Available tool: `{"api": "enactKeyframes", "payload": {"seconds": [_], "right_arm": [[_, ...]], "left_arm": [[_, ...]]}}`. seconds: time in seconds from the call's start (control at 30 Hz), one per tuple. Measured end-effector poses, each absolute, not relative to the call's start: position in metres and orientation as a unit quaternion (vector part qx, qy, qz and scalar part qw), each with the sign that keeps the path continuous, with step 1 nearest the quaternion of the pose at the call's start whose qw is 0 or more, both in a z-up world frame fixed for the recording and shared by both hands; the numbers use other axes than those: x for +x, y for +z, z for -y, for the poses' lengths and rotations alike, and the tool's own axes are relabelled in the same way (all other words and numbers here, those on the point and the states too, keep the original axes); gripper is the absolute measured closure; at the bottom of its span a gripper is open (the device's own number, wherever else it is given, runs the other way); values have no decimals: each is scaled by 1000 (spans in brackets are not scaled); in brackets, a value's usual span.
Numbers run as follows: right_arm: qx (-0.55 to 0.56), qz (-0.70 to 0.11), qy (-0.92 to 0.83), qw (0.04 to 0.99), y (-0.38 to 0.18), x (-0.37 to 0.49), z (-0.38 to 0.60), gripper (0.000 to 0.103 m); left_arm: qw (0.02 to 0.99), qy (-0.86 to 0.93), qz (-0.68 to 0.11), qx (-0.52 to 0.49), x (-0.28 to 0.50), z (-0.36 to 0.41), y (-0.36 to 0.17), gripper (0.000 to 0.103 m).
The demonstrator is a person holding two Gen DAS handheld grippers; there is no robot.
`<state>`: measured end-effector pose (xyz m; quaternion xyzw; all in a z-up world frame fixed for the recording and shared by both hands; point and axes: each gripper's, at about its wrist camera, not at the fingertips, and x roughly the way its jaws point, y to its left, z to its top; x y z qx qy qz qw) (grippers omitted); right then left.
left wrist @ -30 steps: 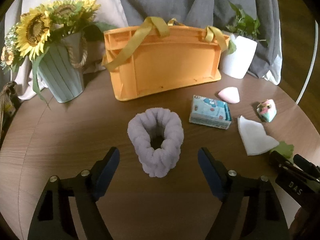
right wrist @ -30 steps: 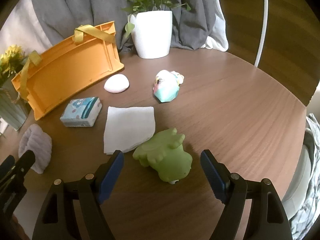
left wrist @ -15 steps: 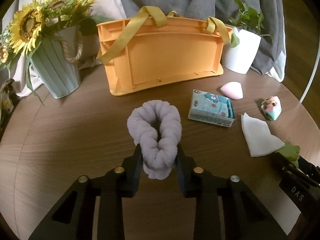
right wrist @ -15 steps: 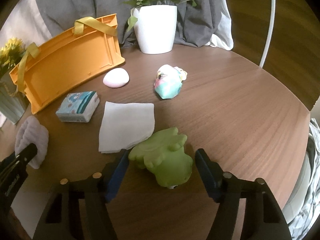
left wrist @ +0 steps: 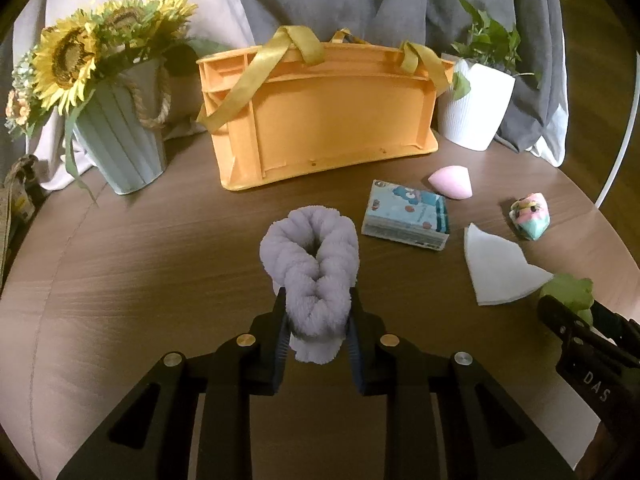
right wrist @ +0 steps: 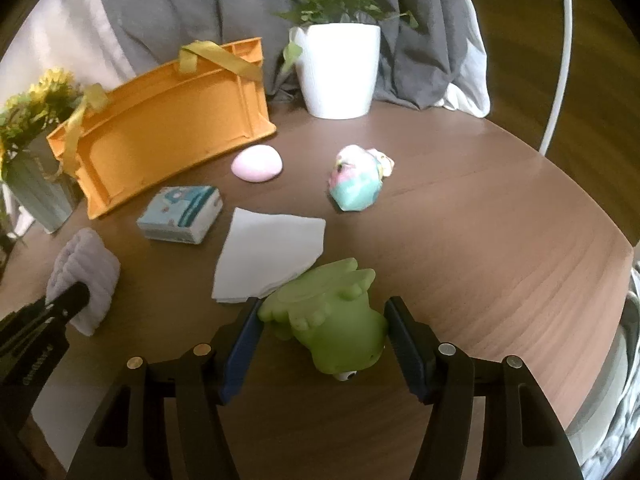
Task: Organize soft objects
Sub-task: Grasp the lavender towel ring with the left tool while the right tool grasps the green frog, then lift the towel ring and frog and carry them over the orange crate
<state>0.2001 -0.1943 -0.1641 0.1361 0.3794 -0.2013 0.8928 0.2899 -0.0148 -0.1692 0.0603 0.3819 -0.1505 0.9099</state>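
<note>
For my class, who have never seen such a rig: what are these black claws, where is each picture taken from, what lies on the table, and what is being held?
No robot here: a person holds a two-finger claw in each hand, and a camera on each looks along its fingers. The left claw has just been closing and now pinches a lilac fluffy headband. The right claw has closed onto a green frog toy. On the round wooden table lie a tissue pack, a white napkin, a pink sponge and a pastel squishy toy. Behind stand an orange basket, sunflowers and a potted plant.
</note>
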Motion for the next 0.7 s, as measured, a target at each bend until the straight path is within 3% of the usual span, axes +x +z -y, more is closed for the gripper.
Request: {"api": "enactKeyframes", "payload": {"seconds": [0.7], "right_arm": [[112, -341, -121, 926, -99, 208, 202, 40]], "left_arm": [[932, -130, -336, 38, 270, 18, -106, 78]]}}
